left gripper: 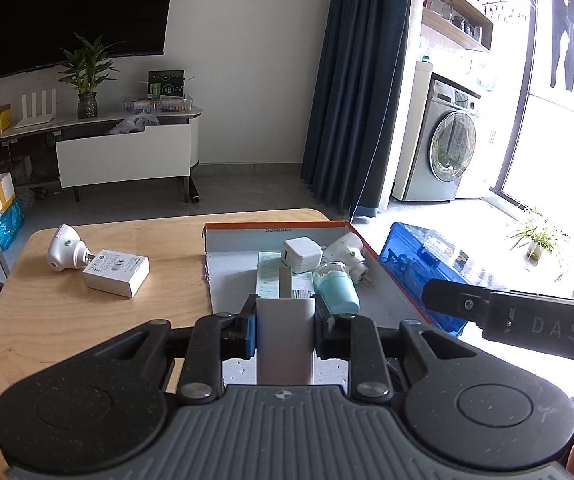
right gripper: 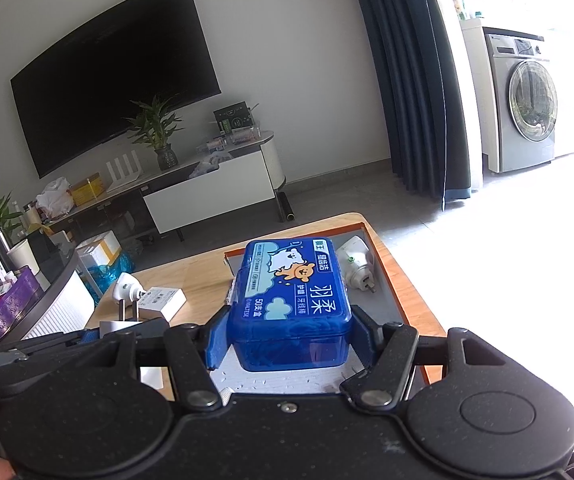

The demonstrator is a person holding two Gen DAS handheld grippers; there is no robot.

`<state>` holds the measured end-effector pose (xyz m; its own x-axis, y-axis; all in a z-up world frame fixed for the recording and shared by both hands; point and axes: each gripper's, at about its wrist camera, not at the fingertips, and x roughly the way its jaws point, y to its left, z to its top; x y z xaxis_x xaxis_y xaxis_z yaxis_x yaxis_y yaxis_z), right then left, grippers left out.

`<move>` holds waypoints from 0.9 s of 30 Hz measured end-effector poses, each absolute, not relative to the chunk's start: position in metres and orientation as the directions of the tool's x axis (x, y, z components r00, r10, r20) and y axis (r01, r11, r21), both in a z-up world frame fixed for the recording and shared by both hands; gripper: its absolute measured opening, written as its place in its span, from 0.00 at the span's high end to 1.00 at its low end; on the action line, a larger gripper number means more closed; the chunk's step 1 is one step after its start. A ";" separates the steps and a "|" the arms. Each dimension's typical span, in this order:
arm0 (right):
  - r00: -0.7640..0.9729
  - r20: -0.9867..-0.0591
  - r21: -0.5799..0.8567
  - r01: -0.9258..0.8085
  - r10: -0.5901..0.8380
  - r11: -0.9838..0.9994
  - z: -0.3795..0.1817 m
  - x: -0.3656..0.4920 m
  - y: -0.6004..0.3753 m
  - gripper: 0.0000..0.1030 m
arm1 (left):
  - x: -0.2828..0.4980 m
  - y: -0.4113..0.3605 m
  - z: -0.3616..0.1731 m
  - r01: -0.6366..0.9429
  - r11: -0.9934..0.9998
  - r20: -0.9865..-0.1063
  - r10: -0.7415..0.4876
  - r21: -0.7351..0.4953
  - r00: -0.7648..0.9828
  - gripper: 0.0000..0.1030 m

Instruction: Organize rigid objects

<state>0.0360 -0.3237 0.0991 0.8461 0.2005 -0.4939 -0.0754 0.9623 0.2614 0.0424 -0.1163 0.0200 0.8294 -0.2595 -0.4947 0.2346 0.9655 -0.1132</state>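
Beside tray, plug and carton.

The left gripper is clamped on a white plug adapter, whose metal prong points forward over an orange-rimmed tray. Inside the tray lie a white cube charger, a white plug-in device, a teal cylinder and a printed card. On the worktop to the left, a white plug-in unit touches a flat white box. The right gripper reaches in from the right edge, in front of a blue box.
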 end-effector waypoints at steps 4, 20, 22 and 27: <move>0.846 -0.498 0.265 -0.064 0.193 0.962 0.097 0.039 -0.324 0.29 | 0.045 -0.119 0.018 0.242 0.963 -0.500 -0.267 -0.115 0.824 0.74; 0.833 -0.528 0.264 -0.026 0.167 0.964 0.086 0.057 -0.328 0.29 | 0.062 -0.131 0.013 0.268 0.954 -0.535 -0.298 -0.135 0.790 0.74; 0.832 -0.530 0.266 -0.024 0.167 0.964 0.085 0.060 -0.329 0.29 | 0.064 -0.133 0.014 0.271 0.953 -0.537 -0.300 -0.134 0.788 0.74; 0.830 -0.533 0.270 -0.014 0.162 0.963 0.084 0.065 -0.330 0.29 | 0.068 -0.136 0.013 0.279 0.951 -0.551 -0.304 -0.132 0.777 0.74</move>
